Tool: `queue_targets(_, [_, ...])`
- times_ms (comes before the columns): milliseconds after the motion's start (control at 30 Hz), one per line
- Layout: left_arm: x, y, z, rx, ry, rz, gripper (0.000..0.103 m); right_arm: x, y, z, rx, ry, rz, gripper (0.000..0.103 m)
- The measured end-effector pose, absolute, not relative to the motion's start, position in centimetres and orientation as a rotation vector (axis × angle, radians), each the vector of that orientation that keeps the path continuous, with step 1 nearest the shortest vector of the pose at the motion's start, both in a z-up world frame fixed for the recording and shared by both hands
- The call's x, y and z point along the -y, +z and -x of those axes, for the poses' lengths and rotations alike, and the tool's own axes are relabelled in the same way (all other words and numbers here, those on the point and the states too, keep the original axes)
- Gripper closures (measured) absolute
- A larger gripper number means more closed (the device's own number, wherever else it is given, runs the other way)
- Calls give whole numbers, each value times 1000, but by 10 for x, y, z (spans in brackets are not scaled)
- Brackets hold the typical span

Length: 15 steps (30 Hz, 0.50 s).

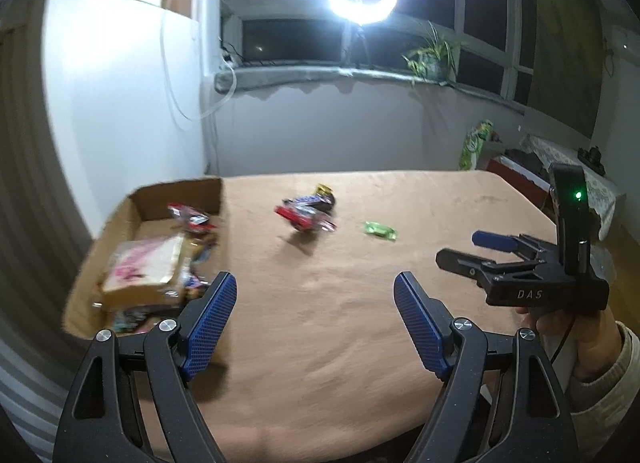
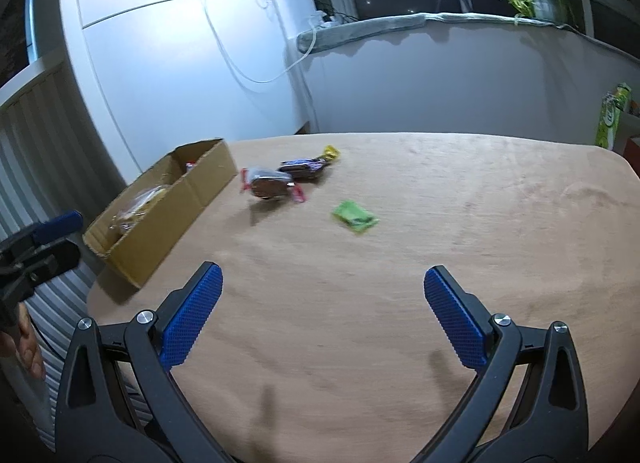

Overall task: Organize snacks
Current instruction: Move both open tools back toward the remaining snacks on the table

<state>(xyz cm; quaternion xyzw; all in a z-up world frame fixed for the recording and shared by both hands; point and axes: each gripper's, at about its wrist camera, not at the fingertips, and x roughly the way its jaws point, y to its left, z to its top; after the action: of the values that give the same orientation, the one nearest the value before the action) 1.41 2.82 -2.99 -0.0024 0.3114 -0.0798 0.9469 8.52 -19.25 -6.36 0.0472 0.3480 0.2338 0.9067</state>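
The left gripper sits at the bottom of its picture, jaws wide apart, holding nothing. The right gripper is the same: wide apart and empty.

Past them, in the middle of the right wrist picture, a green packet lies alone on the brown table. A small pile of wrapped snacks sits up and left of it. The cardboard box at the left already has snacks inside.

It looks like the step is reaching for the next snack. Next, a gripper needs to go down over one packet and close.
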Motion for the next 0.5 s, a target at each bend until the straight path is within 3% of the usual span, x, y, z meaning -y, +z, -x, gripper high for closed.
queue_targets(500, [-3,-77,-108,-717,-62,144,22,209,-75,-121,-765,447,63,0])
